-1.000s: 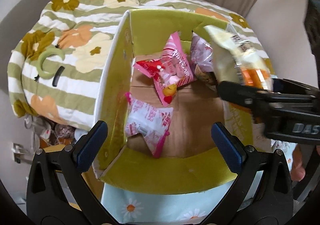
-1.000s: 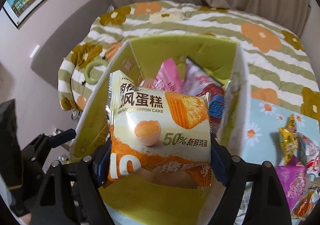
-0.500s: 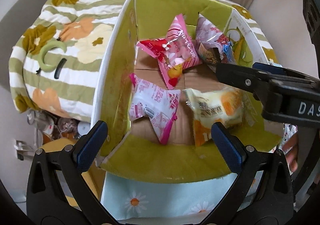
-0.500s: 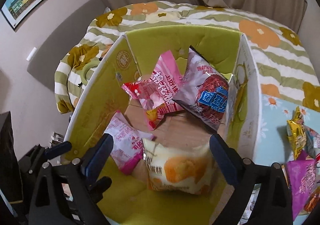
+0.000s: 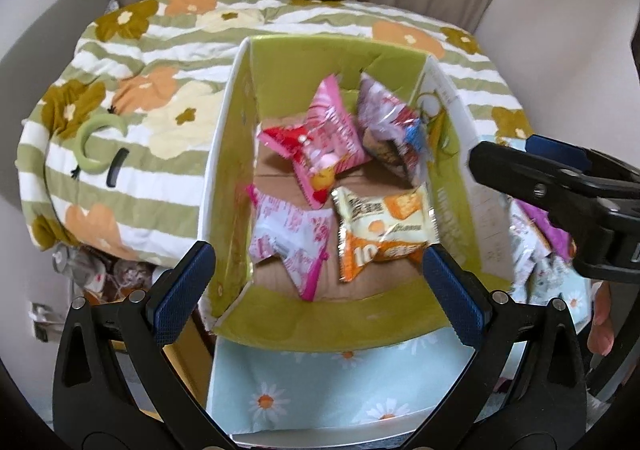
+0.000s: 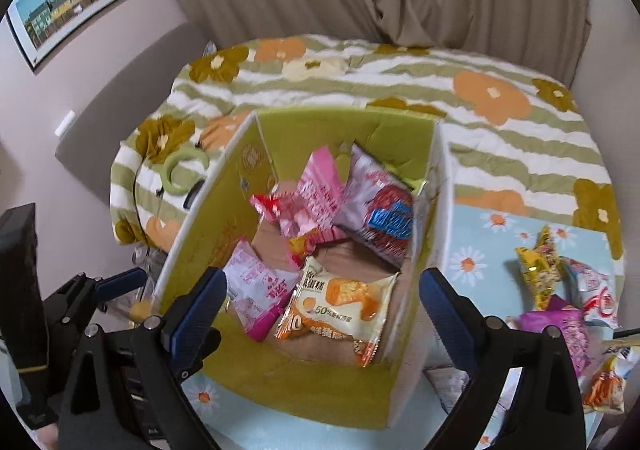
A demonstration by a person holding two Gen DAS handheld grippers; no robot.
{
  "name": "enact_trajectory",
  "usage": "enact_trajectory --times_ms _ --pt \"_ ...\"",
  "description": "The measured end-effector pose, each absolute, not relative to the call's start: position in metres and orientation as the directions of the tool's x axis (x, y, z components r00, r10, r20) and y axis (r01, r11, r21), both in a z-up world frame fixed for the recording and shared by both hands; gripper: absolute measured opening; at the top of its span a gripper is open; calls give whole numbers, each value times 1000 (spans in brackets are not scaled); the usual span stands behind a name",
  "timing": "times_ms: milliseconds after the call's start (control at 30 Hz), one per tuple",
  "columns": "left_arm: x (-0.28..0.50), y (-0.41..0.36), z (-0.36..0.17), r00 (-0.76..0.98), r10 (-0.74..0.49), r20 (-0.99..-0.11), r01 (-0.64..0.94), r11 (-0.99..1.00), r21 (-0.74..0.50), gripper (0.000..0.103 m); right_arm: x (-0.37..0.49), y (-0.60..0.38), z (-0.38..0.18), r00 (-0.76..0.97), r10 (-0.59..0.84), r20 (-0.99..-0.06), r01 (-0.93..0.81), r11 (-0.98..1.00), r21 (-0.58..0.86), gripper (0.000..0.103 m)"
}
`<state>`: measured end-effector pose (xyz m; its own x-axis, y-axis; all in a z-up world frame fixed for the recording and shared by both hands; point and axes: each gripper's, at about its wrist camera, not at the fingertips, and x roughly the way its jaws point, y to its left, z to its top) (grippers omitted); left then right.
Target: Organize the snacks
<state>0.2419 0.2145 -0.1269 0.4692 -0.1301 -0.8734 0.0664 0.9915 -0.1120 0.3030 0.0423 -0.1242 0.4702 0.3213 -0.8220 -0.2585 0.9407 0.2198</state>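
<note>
snacks so far: four packets sat in the green box point(image 6: 224, 234) on the bed point(image 6: 500, 137). cake packet point(image 6: 340, 306) lay flat on the cardboard floor at the near right, touching the white-and-pink packet point(image 6: 256, 286) beside it. pink packet point(image 6: 316, 197) and a silvery packet point(image 6: 380, 209) leaned against the far wall. right claw point(image 6: 324, 306) had just been opening and hung wide over the box with nothing between its pads. left claw point(image 5: 316, 278) was wide open too, holding nothing, hovering above the near edge. more loose packets point(image 6: 560, 290) were piled on the daisy cloth point(image 6: 480, 234) to the right of the box.
</note>
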Motion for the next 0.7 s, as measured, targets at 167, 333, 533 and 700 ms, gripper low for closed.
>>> enact_trajectory --times_ms 167,333,533,700 --pt "241 196 -110 487 -181 -855 117 983 -141 102 286 18 -98 543 291 -787 -213 955 206 96" --pt "229 159 -95 513 -217 -831 176 974 -145 102 260 -23 -80 602 254 -757 -171 967 188 96" --pt "201 98 -84 532 -258 -807 217 962 -165 102 220 -90 -68 646 194 -739 -123 981 150 96" --pt "174 45 -88 522 -284 -804 203 957 -206 102 187 -152 -66 667 138 -733 -83 990 111 96"
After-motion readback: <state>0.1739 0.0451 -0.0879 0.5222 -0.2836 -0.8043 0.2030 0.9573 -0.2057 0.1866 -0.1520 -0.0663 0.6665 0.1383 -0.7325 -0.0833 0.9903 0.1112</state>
